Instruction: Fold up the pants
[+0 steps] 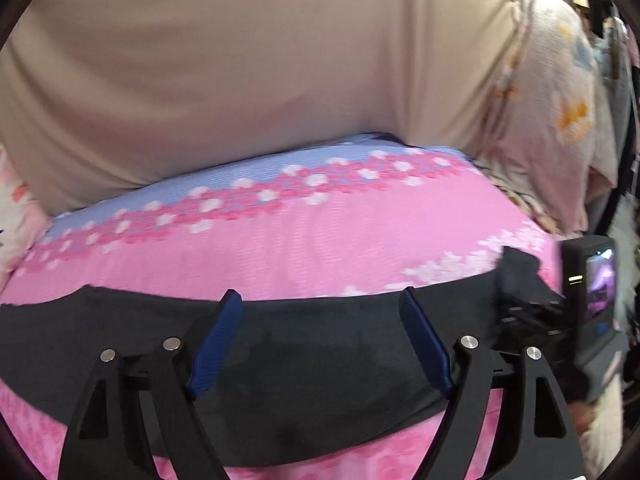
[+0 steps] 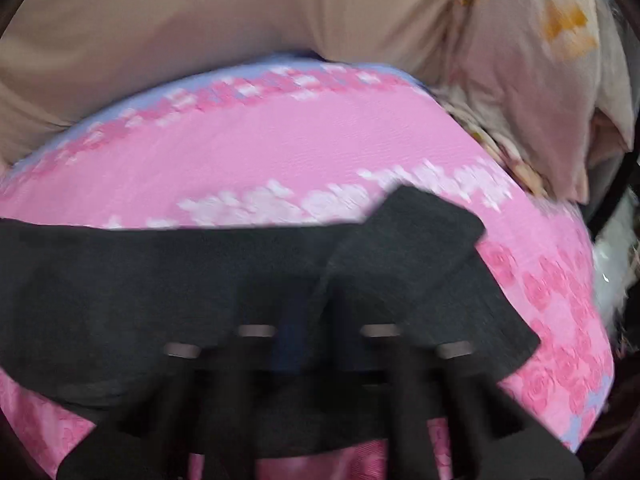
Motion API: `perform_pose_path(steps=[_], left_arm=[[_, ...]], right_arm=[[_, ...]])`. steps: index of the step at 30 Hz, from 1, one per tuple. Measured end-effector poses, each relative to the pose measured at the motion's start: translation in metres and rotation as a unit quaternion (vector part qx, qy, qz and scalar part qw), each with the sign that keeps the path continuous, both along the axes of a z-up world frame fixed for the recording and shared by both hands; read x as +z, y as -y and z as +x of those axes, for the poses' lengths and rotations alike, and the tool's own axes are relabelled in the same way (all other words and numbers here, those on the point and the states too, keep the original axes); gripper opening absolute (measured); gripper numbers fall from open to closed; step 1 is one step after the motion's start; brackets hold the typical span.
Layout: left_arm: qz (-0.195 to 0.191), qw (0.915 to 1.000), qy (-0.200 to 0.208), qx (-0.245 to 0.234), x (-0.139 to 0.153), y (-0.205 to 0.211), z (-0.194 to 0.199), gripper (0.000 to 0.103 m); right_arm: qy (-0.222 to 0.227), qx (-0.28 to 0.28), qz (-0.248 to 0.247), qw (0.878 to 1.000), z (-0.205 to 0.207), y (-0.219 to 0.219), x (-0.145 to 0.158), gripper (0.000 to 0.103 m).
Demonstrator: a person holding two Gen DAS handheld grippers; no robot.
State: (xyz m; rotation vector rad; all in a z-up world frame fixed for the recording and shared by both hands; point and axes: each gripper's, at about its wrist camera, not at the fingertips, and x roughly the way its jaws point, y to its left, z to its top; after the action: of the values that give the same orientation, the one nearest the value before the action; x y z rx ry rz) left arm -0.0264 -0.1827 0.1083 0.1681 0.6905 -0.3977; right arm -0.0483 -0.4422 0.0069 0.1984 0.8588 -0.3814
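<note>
left wrist view: left gripper (image 1: 316,300) jaws wide, blue pads (image 1: 218,344) apart, nothing between them, hovering over dark pants (image 1: 320,360). pants lie as flat band across near part of pink floral bedspread (image 1: 280,236). beige blanket (image 1: 240,60) beyond, at far side. pale floral pillow (image 1: 552,120) far right. right gripper's body with small camera (image 1: 592,280) at right edge of pants. right wrist view: blurred; right gripper (image 2: 292,340) jaws together, low over pants (image 2: 160,280); cannot tell whether cloth is pinched. right end of pants (image 2: 420,232) rumpled, raised flap.
</note>
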Motion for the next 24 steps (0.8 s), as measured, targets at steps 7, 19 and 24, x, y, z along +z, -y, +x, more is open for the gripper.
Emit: perform_pose_path(steps=[7, 19, 24], left_arm=[[0.022, 0.9953, -0.008, 0.093, -0.018, -0.095, 0.027, 0.081], [0.027, 0.9754, -0.048, 0.213, -0.051, -0.216, 0.039, 0.081], [0.024, 0.9659, -0.061, 0.250, -0.060, -0.256, 0.042, 0.081]], right_arm=[[0.010, -0.143, 0.018, 0.990, -0.097, 0.051, -0.010, 0.011], [0.061, -0.112, 0.152, 0.980, -0.058, 0.081, -0.008, 0.063], [0.043, -0.110, 0.114, 0.986, -0.045, 0.073, -0.010, 0.032]])
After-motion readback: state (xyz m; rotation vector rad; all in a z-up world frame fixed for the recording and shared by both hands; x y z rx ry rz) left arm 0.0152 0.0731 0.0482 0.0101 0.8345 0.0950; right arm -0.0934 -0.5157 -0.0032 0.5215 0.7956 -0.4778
